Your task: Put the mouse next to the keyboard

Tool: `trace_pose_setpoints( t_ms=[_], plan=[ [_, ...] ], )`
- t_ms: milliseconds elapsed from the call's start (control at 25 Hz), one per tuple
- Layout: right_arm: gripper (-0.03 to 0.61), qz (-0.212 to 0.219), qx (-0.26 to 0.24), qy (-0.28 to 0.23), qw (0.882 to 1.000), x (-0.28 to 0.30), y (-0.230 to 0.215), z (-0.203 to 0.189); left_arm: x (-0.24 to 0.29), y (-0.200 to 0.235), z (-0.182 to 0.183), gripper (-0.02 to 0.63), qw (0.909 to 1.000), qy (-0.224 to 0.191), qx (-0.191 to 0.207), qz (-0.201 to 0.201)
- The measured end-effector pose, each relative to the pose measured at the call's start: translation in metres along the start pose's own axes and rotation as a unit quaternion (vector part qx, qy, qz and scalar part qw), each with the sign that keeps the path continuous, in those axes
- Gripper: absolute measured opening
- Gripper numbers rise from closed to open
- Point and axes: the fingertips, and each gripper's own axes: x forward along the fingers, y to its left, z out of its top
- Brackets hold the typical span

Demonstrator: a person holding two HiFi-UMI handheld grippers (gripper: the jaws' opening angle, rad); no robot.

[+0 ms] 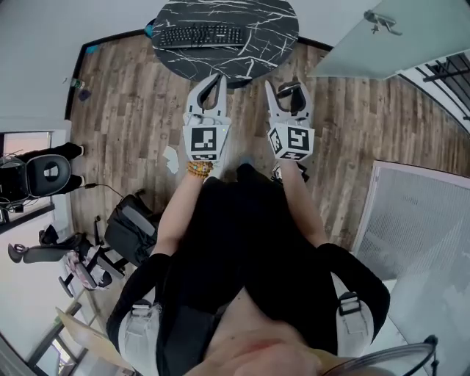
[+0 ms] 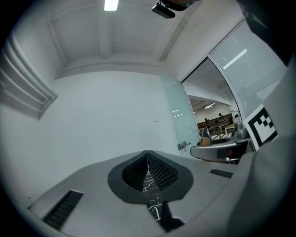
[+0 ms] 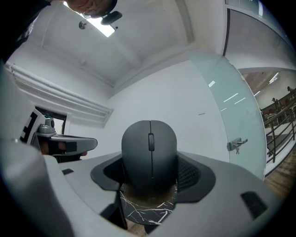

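Right gripper (image 1: 288,89) — jaws clamped on the dark mouse (image 3: 149,152), wheel side facing the camera. Left gripper (image 2: 148,162) jaws pressed together, nothing between them. Keyboard (image 1: 202,34) lies on the round marble table (image 1: 264,29) ahead of both grippers — mouse well apart from it.

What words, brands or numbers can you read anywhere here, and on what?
None can be read.
The black keyboard on the round black marble-look table: key legends too small to read.
The dark grey mouse: no brand or label shows.
The black-and-white marker cubes: square patterns only, no letters.
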Motion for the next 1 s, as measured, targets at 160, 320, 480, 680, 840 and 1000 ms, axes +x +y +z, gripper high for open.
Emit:
trace_pose_setpoints(
  t_ms=[160, 320, 480, 680, 840, 1000],
  plan=[
    [0.272, 0.018, 0.001, 0.005, 1.000, 0.023, -0.013, -0.002, 0.019, 0.004, -0.003, 0.015, 0.9998, 0.009, 0.003, 0.015],
    [0.271, 0.028, 0.005, 0.009, 1.000, 0.043, -0.022, -0.012, 0.027, 0.010, -0.002, 0.015, 0.9996, 0.012, -0.003, 0.024],
    [0.272, 0.032, 0.006, 0.024, 0.999, 0.071, -0.023, -0.029, 0.041, 0.031, -0.008, 0.015, 0.9993, 0.014, 0.004, 0.036],
    [0.272, 0.033, -0.009, 0.032, 0.999, 0.109, -0.027, -0.035, 0.076, 0.055, -0.025, 0.015, 0.9994, 0.013, -0.013, 0.030],
    [0.272, 0.022, -0.023, 0.041, 0.999, 0.143, -0.036, -0.038, 0.111, 0.072, -0.023, 0.015, 0.9997, -0.003, -0.017, 0.016],
    [0.272, 0.010, -0.033, 0.052, 0.998, 0.183, -0.041, -0.036, 0.146, 0.104, -0.024, 0.015, 0.9995, -0.009, -0.028, 0.011]
  ],
)
